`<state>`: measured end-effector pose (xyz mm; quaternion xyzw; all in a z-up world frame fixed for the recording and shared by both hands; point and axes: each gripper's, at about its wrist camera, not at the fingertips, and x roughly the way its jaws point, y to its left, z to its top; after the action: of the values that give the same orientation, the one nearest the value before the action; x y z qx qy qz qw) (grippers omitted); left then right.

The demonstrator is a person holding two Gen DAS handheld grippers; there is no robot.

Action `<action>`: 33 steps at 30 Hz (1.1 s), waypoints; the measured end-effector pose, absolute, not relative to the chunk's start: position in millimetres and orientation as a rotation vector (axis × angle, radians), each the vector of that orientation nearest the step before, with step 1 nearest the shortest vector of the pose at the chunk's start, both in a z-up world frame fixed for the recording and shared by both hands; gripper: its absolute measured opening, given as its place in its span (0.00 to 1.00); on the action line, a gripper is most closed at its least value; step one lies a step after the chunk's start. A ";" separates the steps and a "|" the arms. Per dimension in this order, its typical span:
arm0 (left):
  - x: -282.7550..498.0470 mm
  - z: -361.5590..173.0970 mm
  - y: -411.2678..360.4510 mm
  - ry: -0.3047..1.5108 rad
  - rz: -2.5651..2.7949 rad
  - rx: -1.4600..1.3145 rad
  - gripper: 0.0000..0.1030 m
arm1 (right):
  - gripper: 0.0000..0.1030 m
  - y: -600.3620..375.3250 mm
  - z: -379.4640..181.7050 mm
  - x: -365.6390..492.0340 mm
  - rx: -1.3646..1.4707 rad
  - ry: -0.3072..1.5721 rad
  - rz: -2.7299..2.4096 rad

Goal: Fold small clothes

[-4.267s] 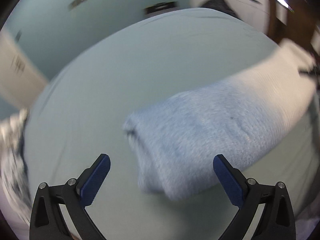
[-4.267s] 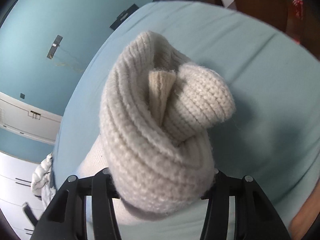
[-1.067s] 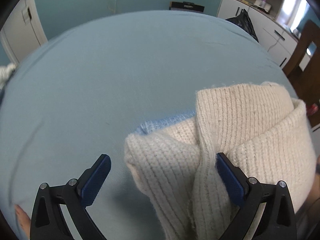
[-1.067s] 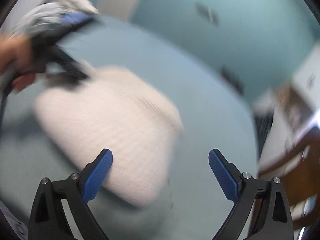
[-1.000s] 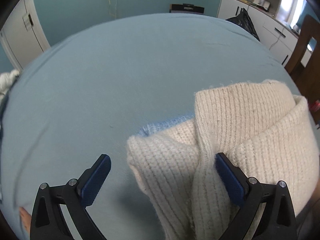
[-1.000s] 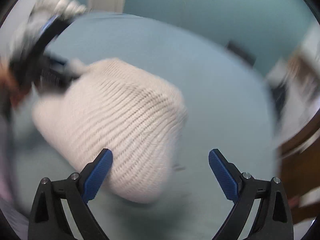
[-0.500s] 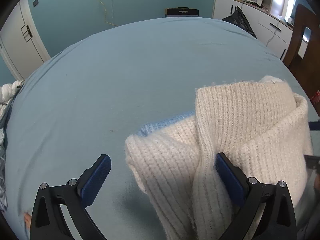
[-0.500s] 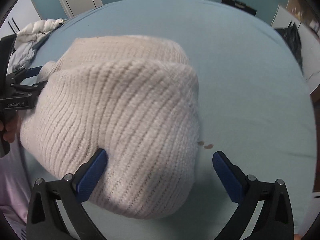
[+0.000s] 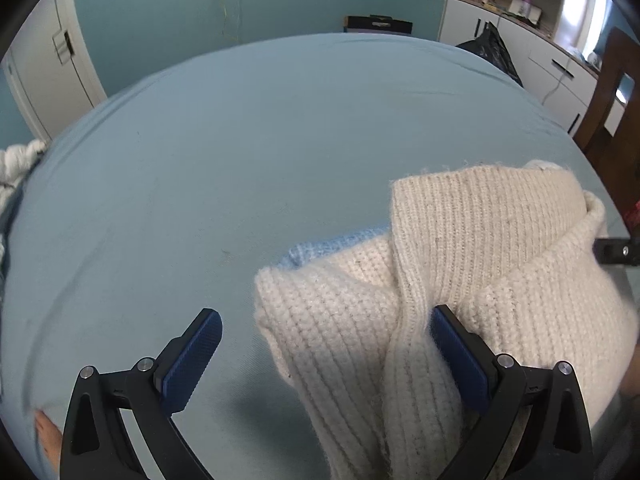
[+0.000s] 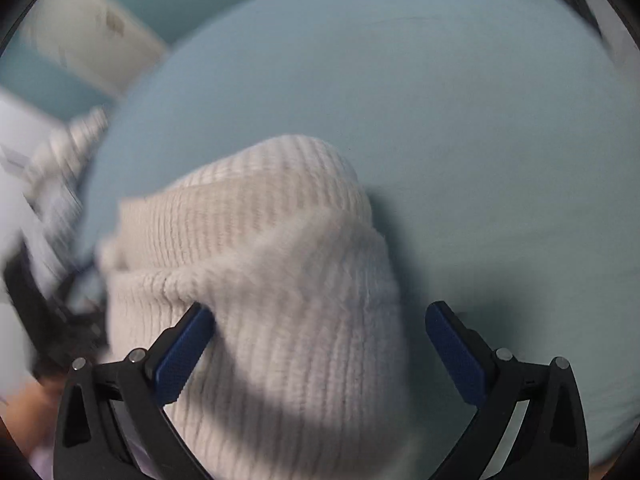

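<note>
— Where did the cream knit garment (image 9: 472,280) lie?

— Bundled in folds on the light blue bedsheet (image 9: 240,152), on top of a pale blue knit (image 9: 320,246) whose edge showed beneath it.

— And the left gripper (image 9: 326,354)?

— Spread wide, pinching nothing; its right pad touched a cream fold.

— The right gripper (image 10: 320,344)?

— Also spread, straddling the bundle (image 10: 280,280), left pad against the knit. That view was blurred.

— Anything else?

— White cabinets (image 9: 532,60) and a wooden chair (image 9: 612,92) beyond the bed.

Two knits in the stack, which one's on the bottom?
The light blue knit: only its edge peeks out from under the cream sweater, on the bed sheet.
</note>
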<state>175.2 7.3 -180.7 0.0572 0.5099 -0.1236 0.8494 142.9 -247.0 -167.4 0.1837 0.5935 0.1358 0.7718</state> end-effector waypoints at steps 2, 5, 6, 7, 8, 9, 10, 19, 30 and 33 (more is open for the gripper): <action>173.1 -177.8 5.8 1.078 -0.269 0.123 1.00 | 0.99 -247.8 -176.6 137.6 0.500 1.282 0.318; 174.4 -167.8 4.3 1.086 -0.296 0.140 1.00 | 0.99 -247.8 -177.9 140.8 0.604 1.375 0.334; 175.7 -163.6 4.2 1.096 -0.299 0.146 1.00 | 0.99 -248.5 -175.9 141.3 0.628 1.397 0.328; 176.8 -157.4 4.6 1.106 -0.304 0.147 1.00 | 0.99 -245.7 -175.1 138.6 0.654 1.398 0.326; 177.5 -150.1 5.6 1.109 -0.312 0.143 1.00 | 0.99 -256.2 -172.5 135.6 0.670 1.373 0.328; 176.9 -143.0 7.2 1.102 -0.319 0.136 1.00 | 0.99 -260.5 -175.0 128.6 0.667 1.339 0.331; 174.4 -131.7 9.9 1.079 -0.327 0.124 1.00 | 0.99 -257.0 -170.7 133.9 0.653 1.322 0.331; 158.4 -86.1 39.5 0.994 -0.358 0.075 1.00 | 0.99 -264.5 -187.5 148.2 0.645 1.305 0.333; 177.9 -172.6 104.4 1.355 -0.396 -0.271 1.00 | 0.99 -329.1 -191.0 125.4 0.738 1.332 0.369; 183.7 -195.3 113.1 1.406 -0.411 -0.416 1.00 | 0.99 -337.7 -199.4 122.0 0.743 1.360 0.375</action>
<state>183.7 113.1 -195.3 -0.1883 0.6369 -0.1864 0.7240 122.0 -337.7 -199.4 0.3336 0.6101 0.1684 0.6986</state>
